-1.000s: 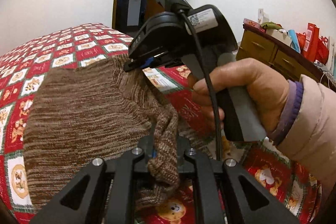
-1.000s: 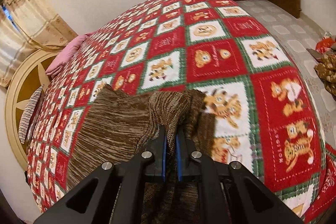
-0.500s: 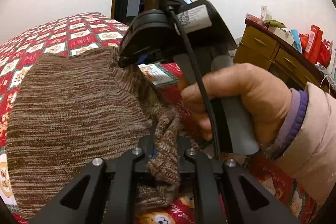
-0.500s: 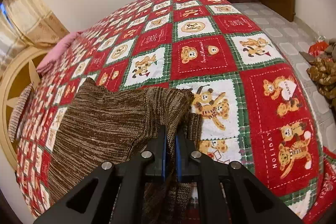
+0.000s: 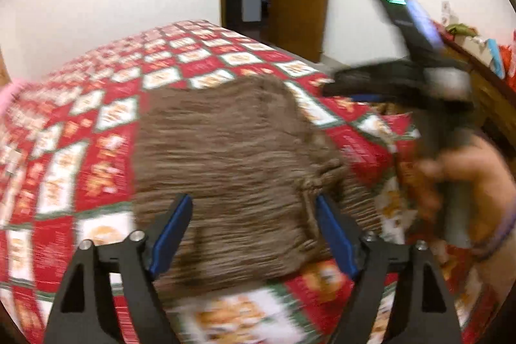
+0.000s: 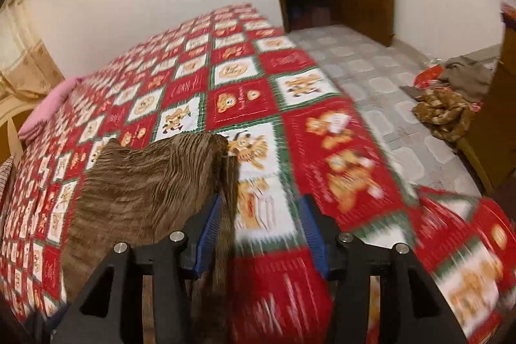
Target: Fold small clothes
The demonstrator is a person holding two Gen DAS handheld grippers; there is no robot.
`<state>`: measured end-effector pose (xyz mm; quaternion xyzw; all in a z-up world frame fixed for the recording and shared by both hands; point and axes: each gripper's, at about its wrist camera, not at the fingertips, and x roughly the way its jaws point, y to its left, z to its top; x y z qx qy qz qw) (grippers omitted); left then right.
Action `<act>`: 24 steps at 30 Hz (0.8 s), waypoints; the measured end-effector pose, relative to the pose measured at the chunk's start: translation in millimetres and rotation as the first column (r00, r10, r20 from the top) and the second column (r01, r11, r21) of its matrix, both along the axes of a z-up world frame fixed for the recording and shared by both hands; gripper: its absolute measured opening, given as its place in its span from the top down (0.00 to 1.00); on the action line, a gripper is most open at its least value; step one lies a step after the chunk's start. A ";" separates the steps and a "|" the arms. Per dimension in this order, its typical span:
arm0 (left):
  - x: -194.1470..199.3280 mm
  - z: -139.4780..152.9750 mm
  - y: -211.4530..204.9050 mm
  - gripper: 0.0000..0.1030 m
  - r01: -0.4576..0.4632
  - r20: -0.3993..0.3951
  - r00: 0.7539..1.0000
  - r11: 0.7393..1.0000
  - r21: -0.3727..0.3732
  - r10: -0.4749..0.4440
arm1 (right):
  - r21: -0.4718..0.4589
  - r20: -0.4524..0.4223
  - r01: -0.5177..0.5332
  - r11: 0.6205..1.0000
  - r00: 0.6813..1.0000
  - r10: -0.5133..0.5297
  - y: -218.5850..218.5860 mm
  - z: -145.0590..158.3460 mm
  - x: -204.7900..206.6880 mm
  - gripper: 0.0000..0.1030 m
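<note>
So my left claw (image 5: pixel 251 224) is spreading apart right now, blue pads wide, nothing pinched. The brown knit sweater (image 5: pixel 232 170) lies flat under it on the red and white bear-print quilt (image 5: pixel 96 131), folded into a rough block with a bunched edge near my right-side pad. My right claw (image 6: pixel 261 228) is opening too; the sweater's edge (image 6: pixel 151 186) hangs right against its left pad, can't tell if it's still touching, but the pads aren't squeezing it. From the left view I can see my right hand (image 5: pixel 464 182) wrapped round the other claw's handle, all blurry. The sweater sits near the quilt's corner, with grey tiled floor (image 6: pixel 380 86) beyond it.
</note>
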<state>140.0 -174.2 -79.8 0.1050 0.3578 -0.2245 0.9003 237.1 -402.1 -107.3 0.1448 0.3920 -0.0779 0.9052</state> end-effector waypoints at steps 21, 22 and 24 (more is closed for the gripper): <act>38.1 -46.4 73.4 0.14 -0.285 -0.093 0.953 0.957 0.047 0.288 | -0.084 -0.108 -0.283 0.955 0.956 0.274 107.4 -29.0 -73.9 0.76; 38.7 -46.4 74.5 0.14 -0.282 -0.095 0.954 0.958 0.047 0.285 | -0.073 -0.098 -0.283 0.956 0.956 0.276 103.5 -32.2 -76.5 0.78; 38.3 -45.4 79.9 0.14 -0.264 -0.114 0.957 0.964 0.034 0.267 | -0.036 -0.094 -0.281 0.959 0.956 0.277 95.4 -30.2 -80.8 0.79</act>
